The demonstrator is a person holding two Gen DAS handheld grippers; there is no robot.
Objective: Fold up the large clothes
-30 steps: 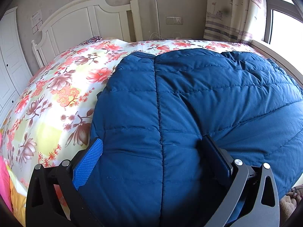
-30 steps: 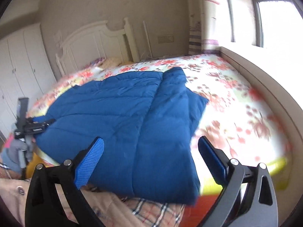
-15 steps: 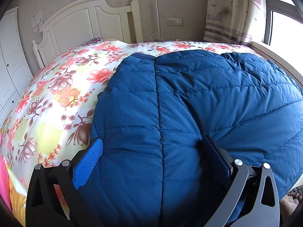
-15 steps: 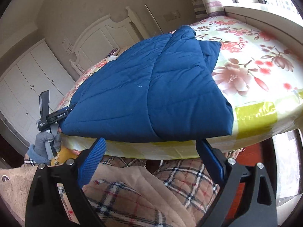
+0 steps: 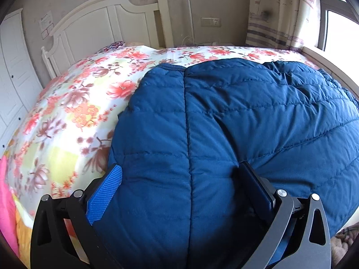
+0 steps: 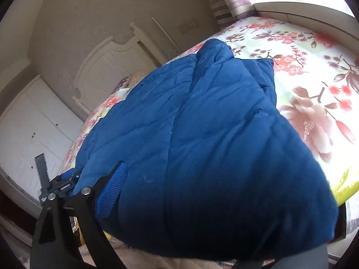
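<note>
Jacket, a big blue quilted one, lies spread across the flowered bed, with its near hem hanging just over the bed's near edge. It looks laid flat like that so that a fold can be lifted from the hem and carried up toward the headboard. One side already seems turned in along the middle seam, though I cannot be sure from here.

The left gripper sits at the hem near the jacket's left corner. Its fingers stand wide apart, with padded cloth bulging up between them. Whether they pinch that cloth I cannot tell, since the pads are half buried.

The right gripper comes at the hem's other corner, close to where the jacket overhangs the yellow edge of the bedspread. Its fingers have just been narrowing a little, yet they are spread wide. The blue corner fills the gap between them, and the right finger is hidden behind it. I would judge this a reach for a hold, not yet a grip.
</note>
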